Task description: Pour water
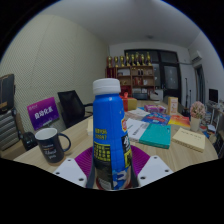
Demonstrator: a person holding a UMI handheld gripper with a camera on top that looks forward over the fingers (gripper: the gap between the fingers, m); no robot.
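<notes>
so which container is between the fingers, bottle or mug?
The blue bottle with the white cap: it stands upright between the gripper fingers, magenta pads at both sides. The dark mug sits apart, off to the bottle's side on the table.

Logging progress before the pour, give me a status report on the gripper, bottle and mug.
Hand-held gripper shut on blue bottle, cap on. Black mug to the left on the table, not yet reached. Nothing between bottle and mug.
</notes>
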